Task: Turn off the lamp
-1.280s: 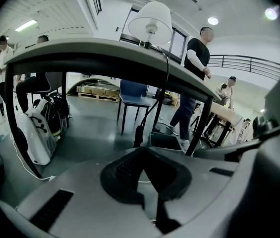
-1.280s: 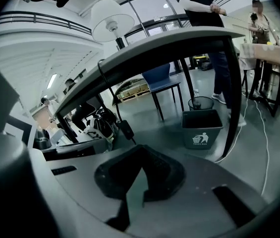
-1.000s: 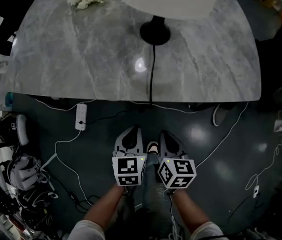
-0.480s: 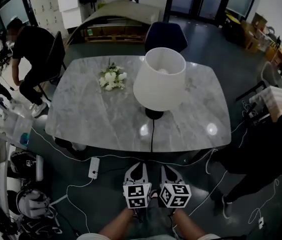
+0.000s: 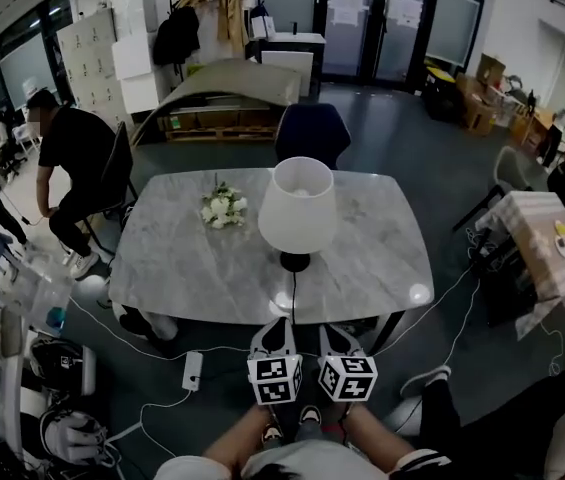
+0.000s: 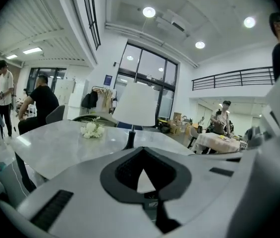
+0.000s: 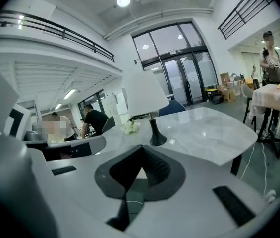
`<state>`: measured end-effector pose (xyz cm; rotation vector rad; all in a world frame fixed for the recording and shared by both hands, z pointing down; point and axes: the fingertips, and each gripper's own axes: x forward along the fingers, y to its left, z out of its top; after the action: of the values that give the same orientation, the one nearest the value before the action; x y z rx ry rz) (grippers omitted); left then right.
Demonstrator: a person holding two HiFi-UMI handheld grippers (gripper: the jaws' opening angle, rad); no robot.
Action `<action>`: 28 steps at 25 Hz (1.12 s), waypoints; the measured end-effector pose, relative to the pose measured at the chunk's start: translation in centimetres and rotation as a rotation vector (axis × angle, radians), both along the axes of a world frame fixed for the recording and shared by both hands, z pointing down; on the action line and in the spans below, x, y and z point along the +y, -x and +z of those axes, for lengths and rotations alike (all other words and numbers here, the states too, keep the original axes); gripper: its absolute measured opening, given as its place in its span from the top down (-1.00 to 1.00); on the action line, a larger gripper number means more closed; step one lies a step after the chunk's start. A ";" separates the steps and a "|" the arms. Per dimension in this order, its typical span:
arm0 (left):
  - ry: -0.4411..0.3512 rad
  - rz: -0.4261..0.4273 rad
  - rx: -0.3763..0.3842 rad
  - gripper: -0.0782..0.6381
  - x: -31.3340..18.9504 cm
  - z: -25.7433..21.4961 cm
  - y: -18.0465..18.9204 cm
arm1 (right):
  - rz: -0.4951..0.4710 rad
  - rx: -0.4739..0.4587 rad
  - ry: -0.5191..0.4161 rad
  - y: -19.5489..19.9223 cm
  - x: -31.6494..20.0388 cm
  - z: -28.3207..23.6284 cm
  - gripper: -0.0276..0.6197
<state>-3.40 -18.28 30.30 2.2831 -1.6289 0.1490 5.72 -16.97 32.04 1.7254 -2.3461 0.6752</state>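
The lamp has a white shade (image 5: 297, 206) and a black base (image 5: 294, 262). It stands near the front middle of the grey marble table (image 5: 182, 258). Its black cord (image 5: 293, 296) runs from the base over the table's near edge. My left gripper (image 5: 275, 328) and right gripper (image 5: 334, 330) hang side by side in front of that edge, apart from the lamp, both shut and empty. The left gripper view shows the shade (image 6: 136, 105) beyond the closed jaws. In the right gripper view the base (image 7: 157, 139) stands ahead on the tabletop.
White flowers (image 5: 222, 208) lie left of the lamp. A blue chair (image 5: 312, 133) stands behind the table. A white power strip (image 5: 192, 370) and cables lie on the floor at my left. A person in black (image 5: 77, 163) bends at the far left. Another table (image 5: 542, 238) stands right.
Both grippers have risen together, still side by side and shut. The head view has lifted from the floor and table edge, so the whole lamp and the room now show.
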 end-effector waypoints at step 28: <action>-0.077 -0.018 0.001 0.76 -2.9 -5.0 -0.9 | -0.050 0.004 -0.118 -0.9 -4.1 -5.8 0.92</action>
<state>-2.55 -21.22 25.28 2.3241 -1.6817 0.0829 6.62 -21.09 26.28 1.7050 -2.4633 0.5350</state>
